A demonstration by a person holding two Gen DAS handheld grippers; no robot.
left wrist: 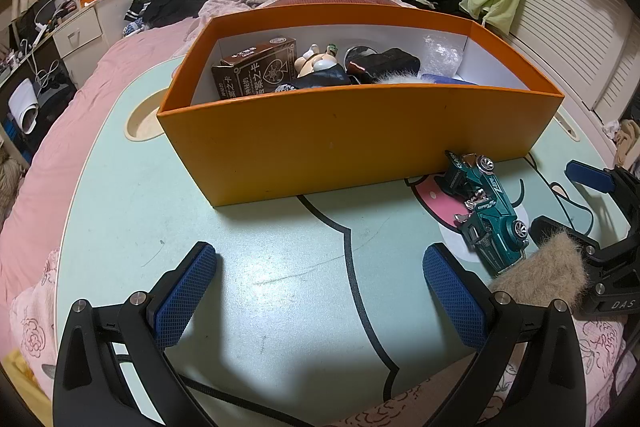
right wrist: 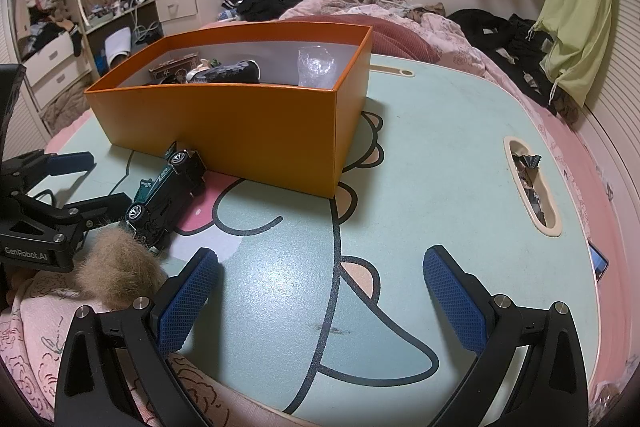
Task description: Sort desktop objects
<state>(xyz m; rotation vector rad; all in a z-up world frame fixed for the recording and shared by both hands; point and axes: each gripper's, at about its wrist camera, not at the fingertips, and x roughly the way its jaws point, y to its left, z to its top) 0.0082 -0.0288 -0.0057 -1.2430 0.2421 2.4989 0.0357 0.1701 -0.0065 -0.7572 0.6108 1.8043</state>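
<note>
Orange cardboard forms the open box point(left wrist: 360, 131) seen at the centre of the left wrist view, standing on a pale green lap table point(left wrist: 256, 267). Inside it a brown card pack point(left wrist: 256, 67), a figurine point(left wrist: 316, 61) and a clear plastic wrap point(left wrist: 442, 57) are observed. A green toy car point(left wrist: 486, 211) is found at right, its rear touching the box wall, and a tan fur pompom point(left wrist: 540, 275) lies just beside the car. Both the left gripper point(left wrist: 320, 291) and the right gripper point(right wrist: 320, 291) are held released, jaws spread wide, nothing grasped.
</note>
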